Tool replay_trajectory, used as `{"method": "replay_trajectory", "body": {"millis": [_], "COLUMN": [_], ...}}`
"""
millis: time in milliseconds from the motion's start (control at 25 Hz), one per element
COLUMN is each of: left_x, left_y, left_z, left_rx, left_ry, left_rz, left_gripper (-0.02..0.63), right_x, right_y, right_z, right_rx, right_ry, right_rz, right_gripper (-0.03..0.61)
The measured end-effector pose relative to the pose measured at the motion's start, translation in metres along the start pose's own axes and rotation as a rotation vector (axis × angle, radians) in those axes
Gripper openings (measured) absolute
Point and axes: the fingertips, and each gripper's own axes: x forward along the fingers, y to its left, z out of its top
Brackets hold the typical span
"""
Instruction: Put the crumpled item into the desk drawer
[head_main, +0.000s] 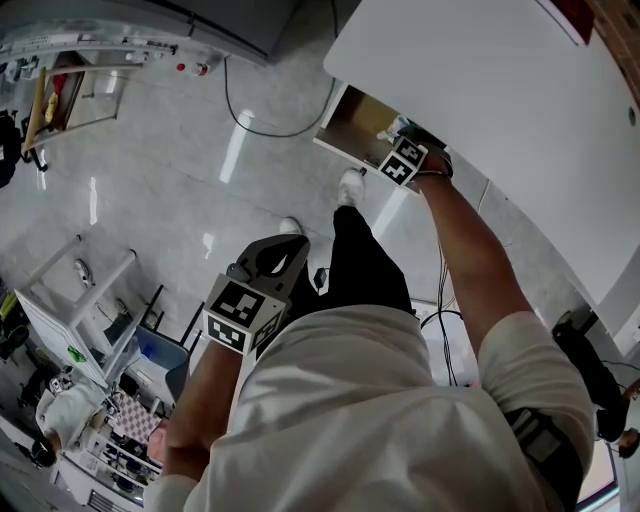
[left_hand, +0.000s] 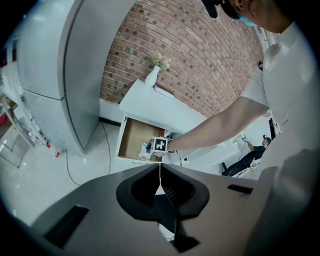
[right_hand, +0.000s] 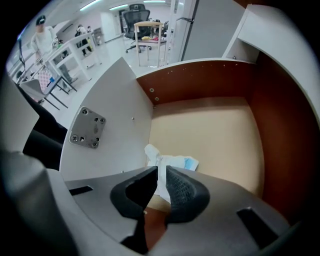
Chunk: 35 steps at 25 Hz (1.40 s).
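The desk drawer (head_main: 347, 122) stands pulled out from the white desk (head_main: 480, 90). My right gripper (head_main: 396, 140) reaches into it. In the right gripper view the jaws (right_hand: 161, 170) are shut on the crumpled item (right_hand: 174, 161), a white wad with a blue patch. It hangs low over the tan drawer floor (right_hand: 210, 125), close to the left wall. My left gripper (head_main: 280, 252) hangs by my leg, far from the drawer, shut on nothing (left_hand: 160, 167). From there I see the open drawer (left_hand: 131, 140) and the wad (left_hand: 144, 150) at the right gripper's cube.
A white vase with flowers (left_hand: 152, 76) stands on the desk top (left_hand: 165, 110) against a brick wall. A grey cabinet (left_hand: 55, 65) stands left of the desk. A cable (head_main: 262, 124) loops on the floor. White carts (head_main: 85, 310) crowd the left.
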Motion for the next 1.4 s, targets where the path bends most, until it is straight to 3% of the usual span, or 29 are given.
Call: {"method": "replay_trajectory", "body": {"millis": [560,760,960,1400], "left_x": [-0.026,-0.051,-0.086,-0.158], "left_y": [-0.013,-0.023,-0.025,-0.034], "left_z": [-0.002,-0.003,-0.008,-0.055], "left_rx": [0.085,0.138,0.170,0.251], "left_ry": [-0.030,-0.062,-0.106,-0.174], "left_rz": [-0.046,-0.075,-0.080,-0.124], "left_gripper": [0.025,0.025,0.025,0.025], "right_x": [-0.053,-0.097,-0.152,-0.267], "right_y": [0.015,0.030,0.065,0.184], "right_z": [0.002,0.007,0.022,0.064], "right_rx": [0.091,0.175,0.263,0.471], "right_ry": [-0.051,-0.090,-0.166,-0.328], "right_rz": [-0.044,-0.065,-0.058,0.010], "right_gripper": [0.074,0.055,0.038,0.029]}}
